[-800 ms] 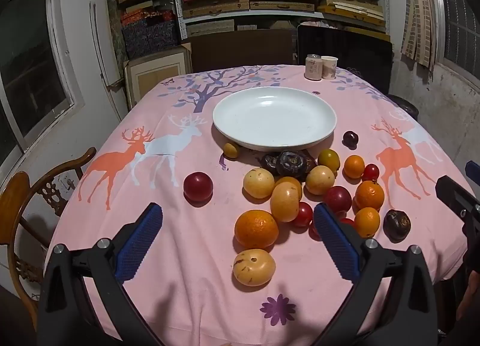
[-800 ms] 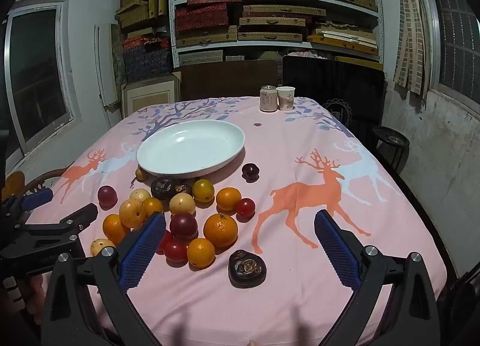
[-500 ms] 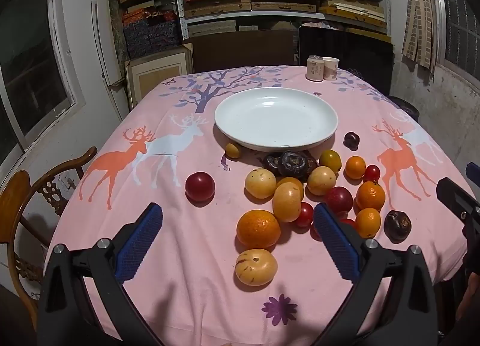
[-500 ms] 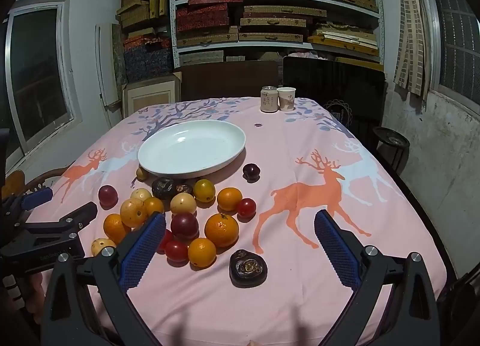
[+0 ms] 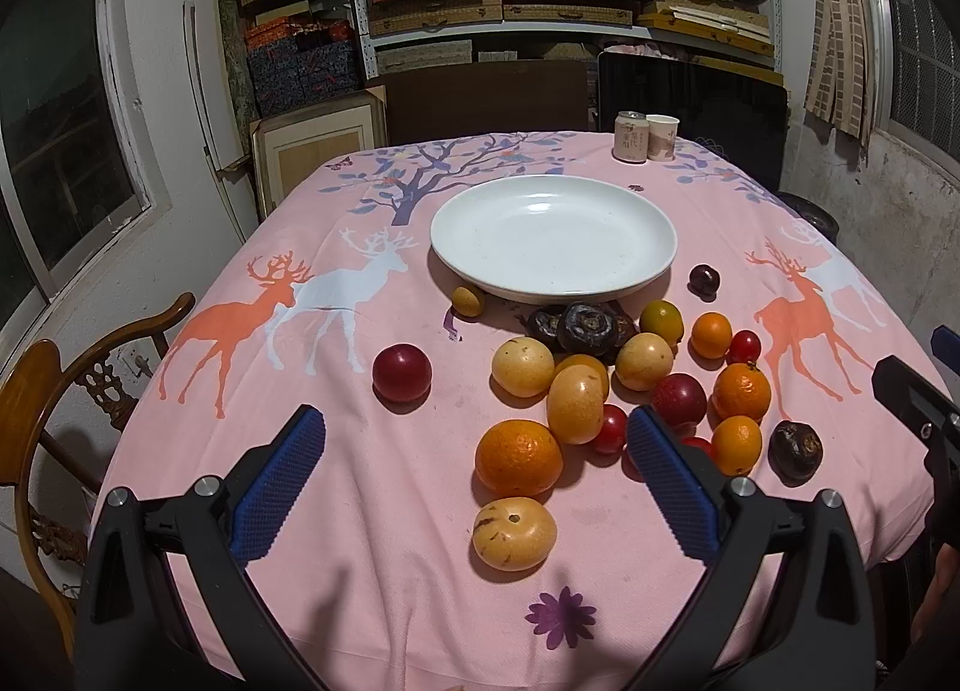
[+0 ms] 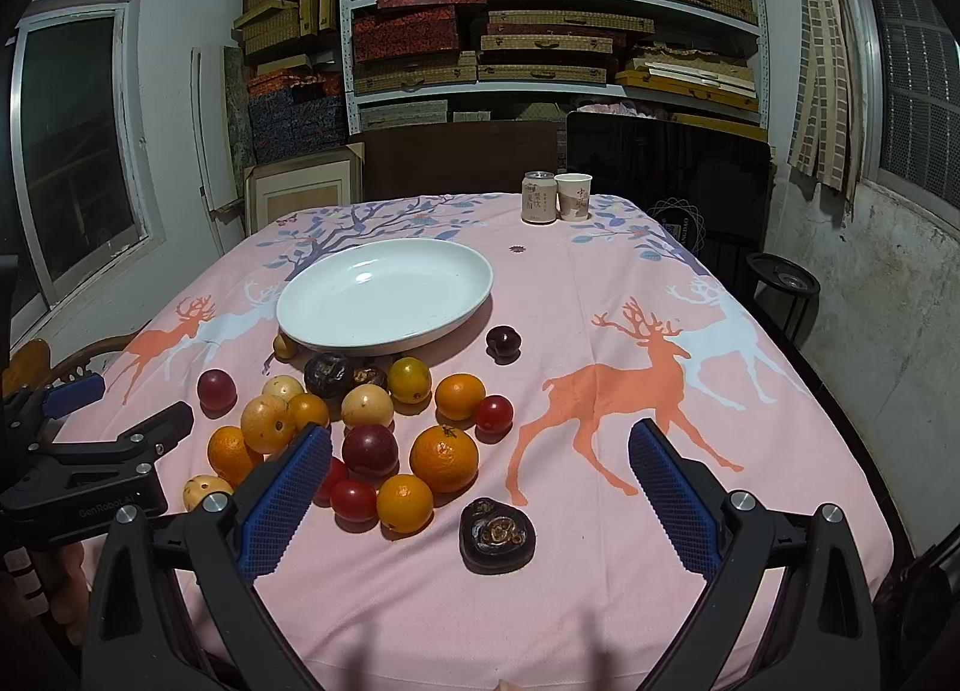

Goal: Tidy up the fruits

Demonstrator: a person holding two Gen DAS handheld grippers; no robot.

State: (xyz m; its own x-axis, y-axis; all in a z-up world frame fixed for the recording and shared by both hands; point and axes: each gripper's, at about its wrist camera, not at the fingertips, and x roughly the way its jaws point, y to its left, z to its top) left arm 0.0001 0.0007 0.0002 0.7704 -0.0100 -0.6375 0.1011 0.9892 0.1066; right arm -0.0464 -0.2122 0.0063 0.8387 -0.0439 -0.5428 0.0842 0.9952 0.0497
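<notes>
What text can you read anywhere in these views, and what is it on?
"GenRobot.AI": on the body of the left gripper, seen in the right wrist view.
Can: printed vertical characters, too small to read.
Paper cup: printed characters, too blurred to read.
Dark panel behind the table: a round emblem with lettering, not legible.
Shelf boxes: no readable text.

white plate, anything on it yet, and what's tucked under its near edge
The white plate holds no fruit. At its near rim sit a small yellow fruit and dark wrinkled fruits, partly hidden beneath the rim's overhang.
</notes>
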